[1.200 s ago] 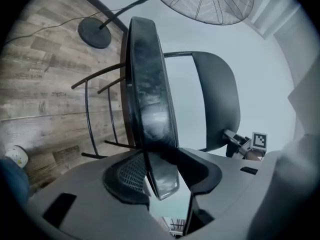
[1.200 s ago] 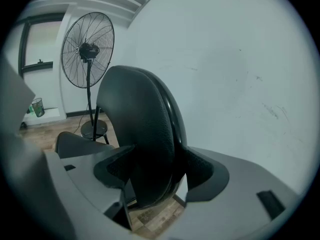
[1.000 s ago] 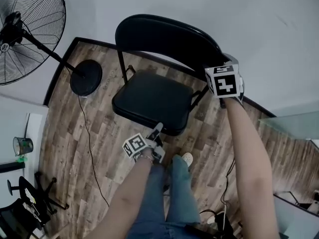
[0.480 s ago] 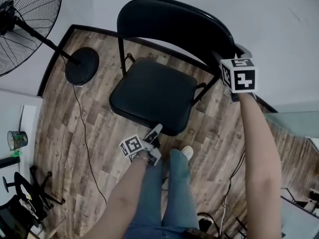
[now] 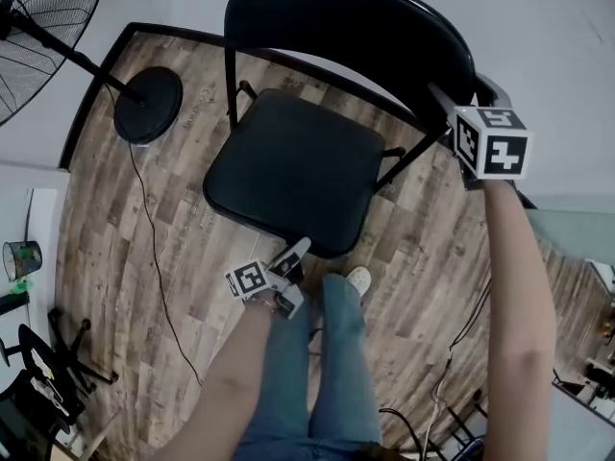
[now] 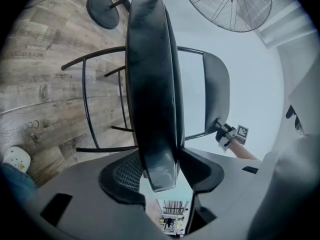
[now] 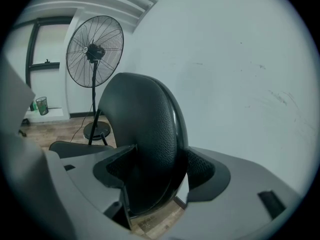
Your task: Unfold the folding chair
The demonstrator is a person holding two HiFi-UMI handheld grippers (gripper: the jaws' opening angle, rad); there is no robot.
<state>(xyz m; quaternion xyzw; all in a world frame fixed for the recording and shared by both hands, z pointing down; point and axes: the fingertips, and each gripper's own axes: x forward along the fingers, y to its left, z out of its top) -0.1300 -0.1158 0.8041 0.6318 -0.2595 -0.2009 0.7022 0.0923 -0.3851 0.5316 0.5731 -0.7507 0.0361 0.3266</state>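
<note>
Standing on plank floor (image 5: 125,229) — folding chair (image 5: 298,166) (pedestal fan (image 5: 146,106) beside).

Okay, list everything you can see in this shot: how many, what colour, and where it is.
folding chair: one, black, standing on the floor by the wall
pedestal fan: one, black, left of the chair, round base on the floor
cable: one, dark, trailing over the floor from the fan's base
wastebasket: one, green, far left
floor: brown wood-look planks
wall: pale, behind the chair
jeans: blue, bottom centre
shoe: one showing, white, near the chair's front edge
left hand-held gripper: grey, shut on the chair's front edge
right hand-held gripper: grey, shut on the chair's back, at its right end
</note>
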